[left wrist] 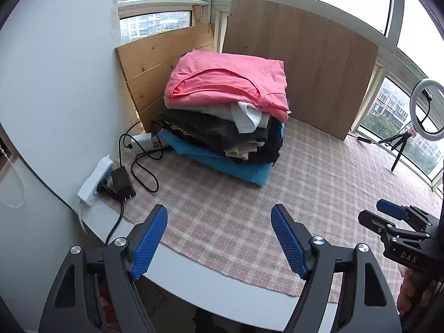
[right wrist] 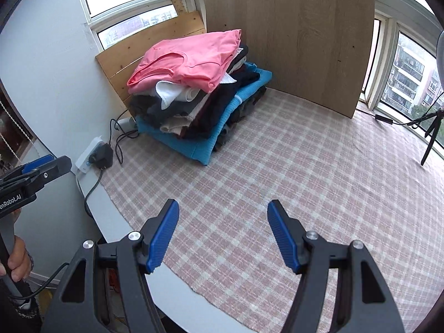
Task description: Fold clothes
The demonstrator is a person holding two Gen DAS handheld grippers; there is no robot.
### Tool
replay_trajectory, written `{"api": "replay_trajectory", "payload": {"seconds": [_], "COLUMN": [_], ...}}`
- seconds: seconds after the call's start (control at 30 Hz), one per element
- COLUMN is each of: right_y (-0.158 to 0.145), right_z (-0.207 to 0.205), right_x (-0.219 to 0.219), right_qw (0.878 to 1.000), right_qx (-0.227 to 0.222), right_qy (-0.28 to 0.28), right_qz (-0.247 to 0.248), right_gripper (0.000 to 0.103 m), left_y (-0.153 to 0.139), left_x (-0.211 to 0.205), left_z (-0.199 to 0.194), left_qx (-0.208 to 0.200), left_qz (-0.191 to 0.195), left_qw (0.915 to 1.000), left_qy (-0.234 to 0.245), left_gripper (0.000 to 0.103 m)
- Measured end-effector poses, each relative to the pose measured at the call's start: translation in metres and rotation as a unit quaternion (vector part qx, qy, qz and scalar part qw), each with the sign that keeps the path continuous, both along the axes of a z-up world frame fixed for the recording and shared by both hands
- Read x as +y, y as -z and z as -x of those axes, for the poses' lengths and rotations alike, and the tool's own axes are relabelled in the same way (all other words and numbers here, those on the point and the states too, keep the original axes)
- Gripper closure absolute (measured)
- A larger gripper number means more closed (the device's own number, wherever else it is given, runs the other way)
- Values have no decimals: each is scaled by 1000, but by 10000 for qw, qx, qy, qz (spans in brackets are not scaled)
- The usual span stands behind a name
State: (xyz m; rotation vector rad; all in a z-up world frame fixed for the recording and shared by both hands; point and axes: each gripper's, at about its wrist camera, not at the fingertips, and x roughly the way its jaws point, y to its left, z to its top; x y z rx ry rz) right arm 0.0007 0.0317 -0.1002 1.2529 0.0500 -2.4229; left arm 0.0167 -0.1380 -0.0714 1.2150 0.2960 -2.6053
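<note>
Both grippers, left gripper [left wrist: 219, 238] and right gripper [right wrist: 222, 233], hang wide open and empty above checked cloth [right wrist: 277, 180]; folded pile [left wrist: 224, 111] sits far-left by wall, leaning, so a careless tug at pink top [left wrist: 222, 80] likely topples it.

Most of the lower garments in the stack of clothes [left wrist: 222, 127] are covered by the pink top [left wrist: 227, 80], so their kinds cannot be told. The ring light [left wrist: 427, 111] is cut off by the left wrist view's right edge. Only one pad of the right claw [left wrist: 394, 211] is seen there.
</note>
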Motion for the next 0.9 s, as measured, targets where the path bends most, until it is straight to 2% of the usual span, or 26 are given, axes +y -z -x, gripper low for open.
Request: {"api": "replay_trajectory", "payload": {"seconds": [0.2,0.4,0.7,0.9], "right_y": [7,7,-3,-9], "right_z": [-27,-44,-60,-69], "right_x": [19,28,28,30], "right_qw": [9997,9991,9977,9976], "right_qx": [14,43,223,360], "right_qy": [-232,-412,-630,-575], "right_qz": [19,92,144,161], "right_gripper": [38,38,38,38], "left_y": [2,-4,-12,-17], "left_x": [31,44,53,59], "left_z": [-33,-58,-76,-80], "left_qx": [-41,3,49,88], "left_qz": [64,68,177,208], "left_qw": [9997,9990,9983,9985], "left_qy": [-222,-442,-557,-504], "left_gripper": [27,27,27,26]}}
